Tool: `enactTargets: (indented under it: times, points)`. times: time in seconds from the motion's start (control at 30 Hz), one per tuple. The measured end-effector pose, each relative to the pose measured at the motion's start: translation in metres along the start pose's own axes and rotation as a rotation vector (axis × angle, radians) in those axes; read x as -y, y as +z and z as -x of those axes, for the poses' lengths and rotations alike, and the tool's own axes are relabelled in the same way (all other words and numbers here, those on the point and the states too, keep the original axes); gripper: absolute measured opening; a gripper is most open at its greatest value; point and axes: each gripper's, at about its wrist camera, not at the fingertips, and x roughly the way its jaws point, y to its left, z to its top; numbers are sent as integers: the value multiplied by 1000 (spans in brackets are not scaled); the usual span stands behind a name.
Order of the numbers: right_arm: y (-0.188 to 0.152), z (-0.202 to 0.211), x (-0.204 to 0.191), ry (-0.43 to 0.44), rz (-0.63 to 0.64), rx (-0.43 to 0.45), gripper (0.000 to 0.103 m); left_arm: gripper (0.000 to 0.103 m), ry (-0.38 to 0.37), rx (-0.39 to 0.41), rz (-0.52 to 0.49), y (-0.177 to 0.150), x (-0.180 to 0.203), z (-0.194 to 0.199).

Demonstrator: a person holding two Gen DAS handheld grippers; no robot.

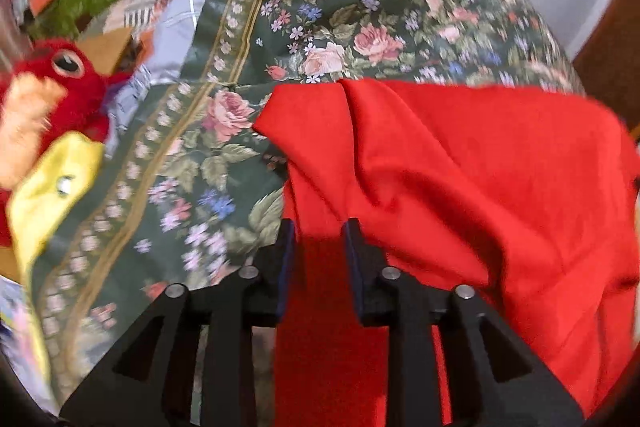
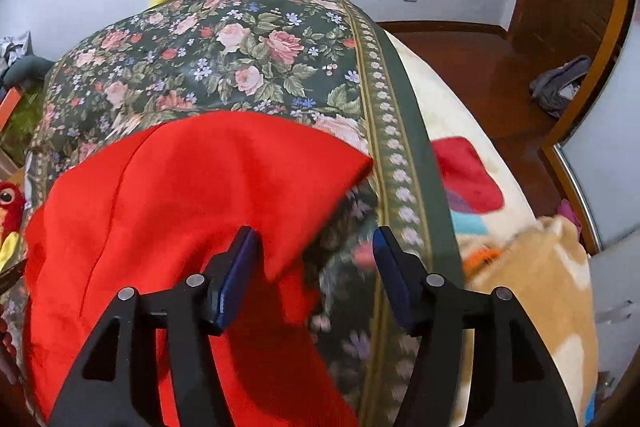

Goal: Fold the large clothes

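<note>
Red fabric lies loose between parted jaws as a fold is set down on a flowered bedspread.

Black-framed and blue-padded, the left gripper (image 1: pixel 320 227) stands slightly apart with the red garment (image 1: pixel 460 179) running between its jaws, the pads apparently not pressing on it; the right gripper (image 2: pixel 316 239) gapes wider, one pad at the cloth's pointed corner, nothing clamped. Both point steeply down at the bed, which suggests the cloth is being let go so that the fold can settle. The garment rests rumpled across the near part of the dark green floral bedspread (image 2: pixel 248 47), a crease running up its middle, so smoothing and further folds likely remain. Beyond, a red plush parrot (image 1: pixel 52 75) sits at the bed's left edge, and a cream patterned blanket (image 2: pixel 472 167) lies to the right.
</note>
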Motion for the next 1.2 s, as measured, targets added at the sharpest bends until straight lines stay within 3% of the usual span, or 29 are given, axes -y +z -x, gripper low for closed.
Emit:
enactTargets:
  times: [0.13, 0.3, 0.37, 0.43, 0.53, 0.8, 1.07, 1.2]
  points:
    - [-12, 40, -4, -6, 53, 34, 62, 39, 65, 43, -87, -17, 12, 34]
    - [-27, 94, -14, 7, 121, 107, 63, 41, 34, 99, -89, -39, 19, 86]
    - [-35, 116, -17, 17, 142, 138, 69, 44, 18, 126, -81, -46, 22, 108]
    - [-46, 139, -21, 26, 170, 179, 82, 51, 10, 160, -80, -57, 24, 131]
    - [-62, 162, -26, 36, 220, 211, 84, 56, -3, 195, -85, -76, 28, 161]
    - [-110, 187, -30, 59, 286, 167, 84, 61, -60, 199, 3, -139, 19, 197]
    - [-161, 170, -17, 84, 258, 29, 84, 61, -77, 76, 139, -196, -10, 177]
    - [-177, 147, -6, 114, 177, -74, 84, 61, -117, -1, 208, -229, -20, 157]
